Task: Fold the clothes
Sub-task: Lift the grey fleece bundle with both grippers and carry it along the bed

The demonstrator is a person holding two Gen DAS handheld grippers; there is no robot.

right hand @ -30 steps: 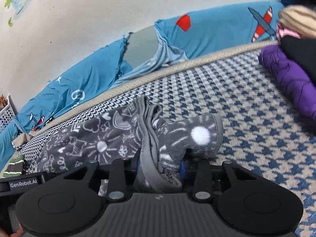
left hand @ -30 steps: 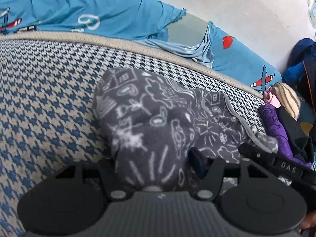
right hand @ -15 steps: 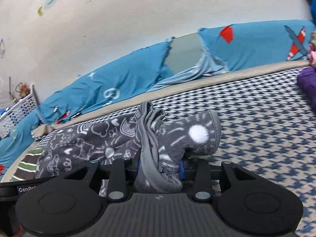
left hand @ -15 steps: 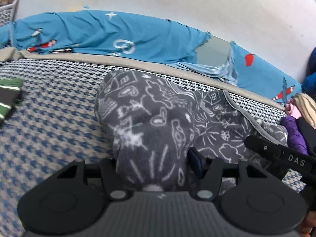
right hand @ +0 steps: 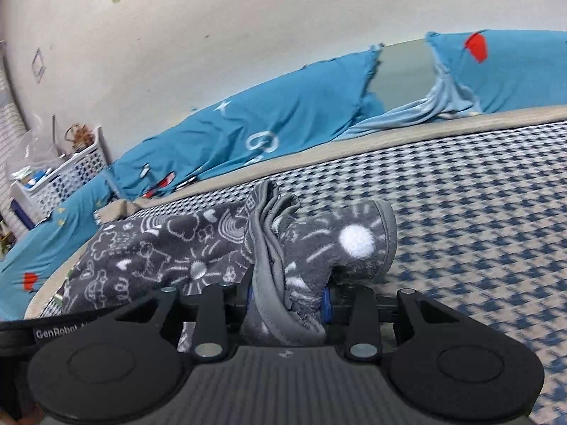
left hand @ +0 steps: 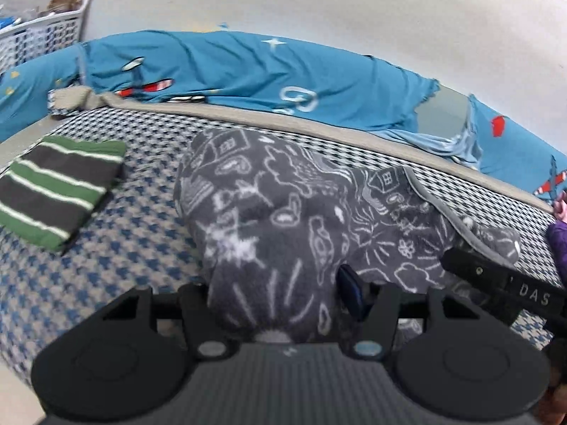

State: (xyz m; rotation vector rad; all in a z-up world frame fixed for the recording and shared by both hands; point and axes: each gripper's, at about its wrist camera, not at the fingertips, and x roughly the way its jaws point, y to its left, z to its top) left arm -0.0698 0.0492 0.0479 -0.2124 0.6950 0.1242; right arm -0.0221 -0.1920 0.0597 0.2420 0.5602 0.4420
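Observation:
A grey fleece garment (left hand: 283,212) with white doodle prints hangs bunched between both grippers, above the houndstooth bedcover (left hand: 117,255). My left gripper (left hand: 276,304) is shut on one thick fold of it; the fabric hides most of the fingers. My right gripper (right hand: 287,301) is shut on the other end, where grey hems (right hand: 269,248) gather and a cuff with a white sun (right hand: 358,241) sticks out to the right. The right gripper's black body (left hand: 503,283) shows at the right in the left wrist view.
A folded green, grey and white striped garment (left hand: 56,191) lies on the bedcover to the left. Blue printed bedding (left hand: 248,71) runs along the wall behind. A white basket (right hand: 60,180) stands at the far left. A purple garment (left hand: 558,244) sits at the right edge.
Both grippers have swung left with the grey garment. The striped garment and the white basket have come into view, and the pile of clothes on the right has slid almost out.

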